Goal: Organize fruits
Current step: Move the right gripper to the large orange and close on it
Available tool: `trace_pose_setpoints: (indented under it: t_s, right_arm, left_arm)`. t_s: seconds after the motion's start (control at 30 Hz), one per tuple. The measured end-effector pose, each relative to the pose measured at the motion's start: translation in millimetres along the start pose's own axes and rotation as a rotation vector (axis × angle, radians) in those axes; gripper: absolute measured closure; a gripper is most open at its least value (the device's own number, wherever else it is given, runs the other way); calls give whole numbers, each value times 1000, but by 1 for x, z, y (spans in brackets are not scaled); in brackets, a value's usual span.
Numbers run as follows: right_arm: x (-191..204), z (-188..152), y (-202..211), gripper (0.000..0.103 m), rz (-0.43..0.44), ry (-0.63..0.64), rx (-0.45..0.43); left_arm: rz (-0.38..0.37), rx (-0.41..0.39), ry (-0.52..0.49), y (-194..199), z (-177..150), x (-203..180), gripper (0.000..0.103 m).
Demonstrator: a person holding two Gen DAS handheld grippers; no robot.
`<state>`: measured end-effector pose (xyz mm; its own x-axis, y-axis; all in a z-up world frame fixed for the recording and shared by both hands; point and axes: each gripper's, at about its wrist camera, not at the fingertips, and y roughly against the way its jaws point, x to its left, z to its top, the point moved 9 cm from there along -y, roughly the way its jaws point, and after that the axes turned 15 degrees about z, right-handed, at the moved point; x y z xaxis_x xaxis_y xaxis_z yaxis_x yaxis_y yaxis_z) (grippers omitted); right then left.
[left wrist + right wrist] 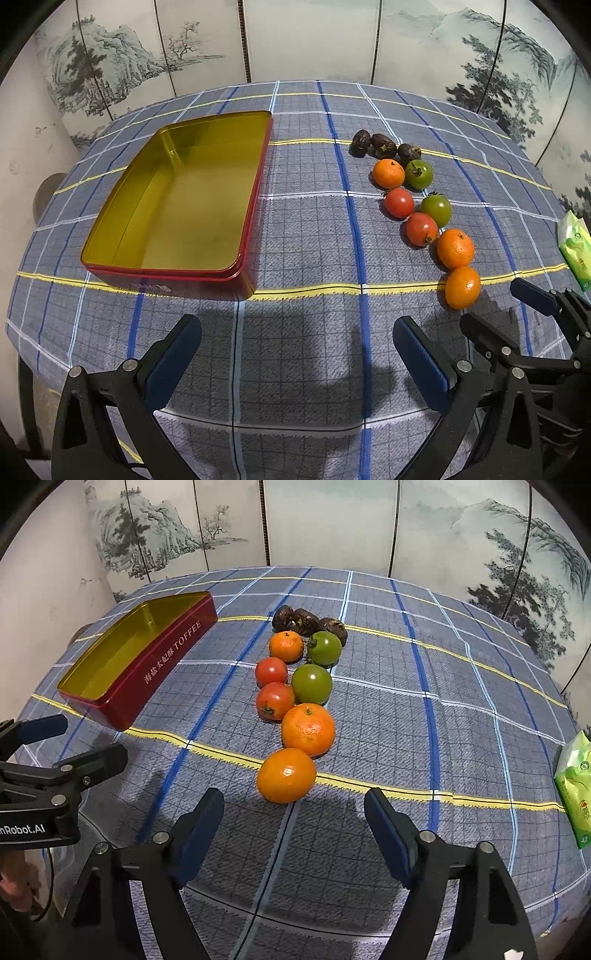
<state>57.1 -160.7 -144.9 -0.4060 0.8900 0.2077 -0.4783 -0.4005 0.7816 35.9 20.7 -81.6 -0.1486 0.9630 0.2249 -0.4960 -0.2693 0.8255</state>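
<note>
A line of fruit lies on the checked tablecloth: three oranges, the nearest one (pixel 286 775) (pixel 462 287), two red tomatoes (pixel 275 700), two green tomatoes (pixel 312 684) and three dark wrinkled fruits (pixel 304 622) at the far end. An empty gold-lined red tin (pixel 177 199) (pixel 147 657) stands to the left. My right gripper (pixel 294 797) (pixel 495 302) is open just short of the nearest orange, with nothing between its fingers. My left gripper (pixel 297 326) (pixel 92 736) is open over bare cloth in front of the tin.
A green tissue packet (pixel 574 786) (pixel 576 251) lies at the right table edge. A painted folding screen (pixel 295 40) stands behind the round table (pixel 314 110). A hand (pixel 14 886) shows at the lower left of the right wrist view.
</note>
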Motion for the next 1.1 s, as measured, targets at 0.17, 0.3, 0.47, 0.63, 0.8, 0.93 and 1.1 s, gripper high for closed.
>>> trace_pose_setpoints:
  t_s: [0.17, 0.3, 0.47, 0.63, 0.8, 0.93, 1.1]
  right_arm:
    - [-1, -2, -3, 34, 7, -3, 4]
    - [-3, -4, -11, 52, 32, -15, 18]
    - [-3, -1, -21, 53, 47, -21, 24]
    - [-3, 2, -32, 61, 57, -16, 42]
    - [-3, 3, -38, 67, 62, -10, 51]
    - [-3, 2, -37, 69, 73, -6, 52]
    - [-12, 0, -30, 69, 68, -23, 47]
  left_arm:
    - [-9, -7, -3, 1, 0, -1, 0]
    - [-22, -11, -10, 1, 0, -4, 0]
    - [-36, -13, -17, 0, 1, -8, 0]
    - [-48, -18, -18, -1, 4, -12, 1]
    - [-60, -10, -11, -4, 7, -15, 1]
    - [-66, -11, -27, -5, 9, -21, 1]
    - [-71, -17, -50, -4, 14, -30, 1]
